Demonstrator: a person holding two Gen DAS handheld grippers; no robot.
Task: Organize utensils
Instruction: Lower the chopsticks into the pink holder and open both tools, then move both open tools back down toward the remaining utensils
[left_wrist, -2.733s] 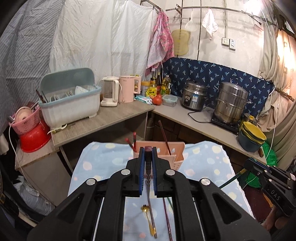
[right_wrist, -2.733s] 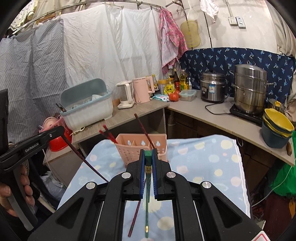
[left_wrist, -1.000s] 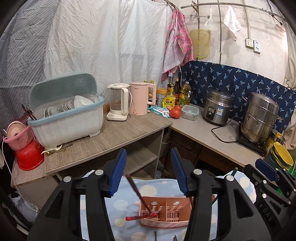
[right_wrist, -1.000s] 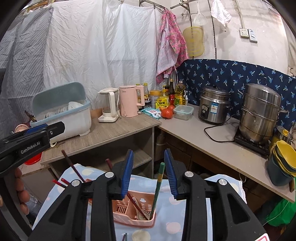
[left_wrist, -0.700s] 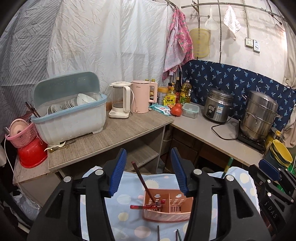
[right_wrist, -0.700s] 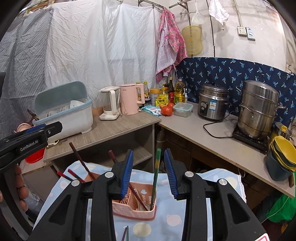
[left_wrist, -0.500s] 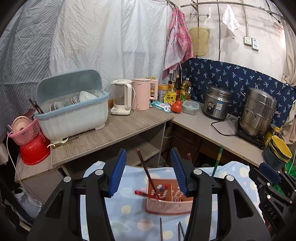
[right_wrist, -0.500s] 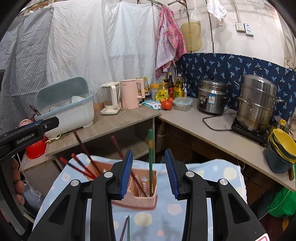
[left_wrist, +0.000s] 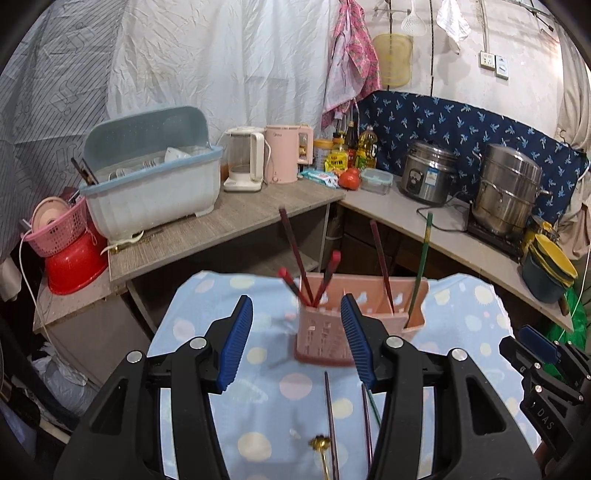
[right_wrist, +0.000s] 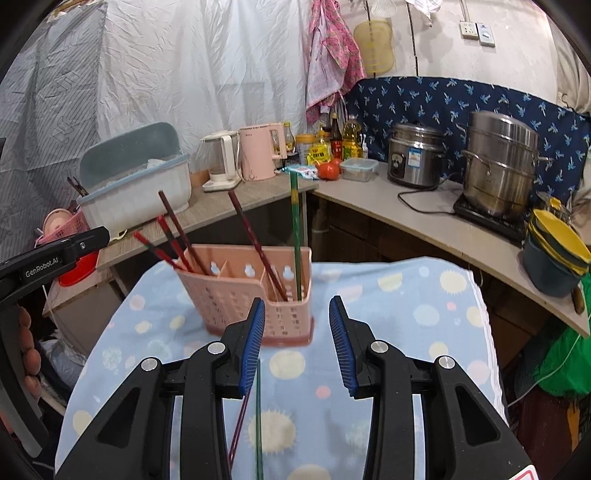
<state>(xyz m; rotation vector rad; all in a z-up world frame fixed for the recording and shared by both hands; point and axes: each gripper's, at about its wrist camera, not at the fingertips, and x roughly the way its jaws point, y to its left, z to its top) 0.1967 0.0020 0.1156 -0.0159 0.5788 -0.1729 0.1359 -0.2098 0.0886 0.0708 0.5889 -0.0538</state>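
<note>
Both hand-held grippers are empty with jaws apart: the left hand-held gripper (left_wrist: 297, 339) fairly wide, the right hand-held gripper (right_wrist: 297, 341) a bit narrower. The pink utensil caddy (right_wrist: 243, 295) sits mid-frame on the spotted blue cloth (right_wrist: 424, 325) covering the worktop, holding red chopsticks (right_wrist: 177, 236) and a green chopstick (right_wrist: 295, 236). More chopsticks (left_wrist: 330, 417) and a gold spoon (left_wrist: 321, 448) lie loose at the bottom of the left view.

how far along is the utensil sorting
Partly done. Done: red chopsticks and a green one stand in the pink holder. In hand: nothing; the left tool and right tool are open. Left: loose chopsticks and a gold spoon on the cloth.
</note>
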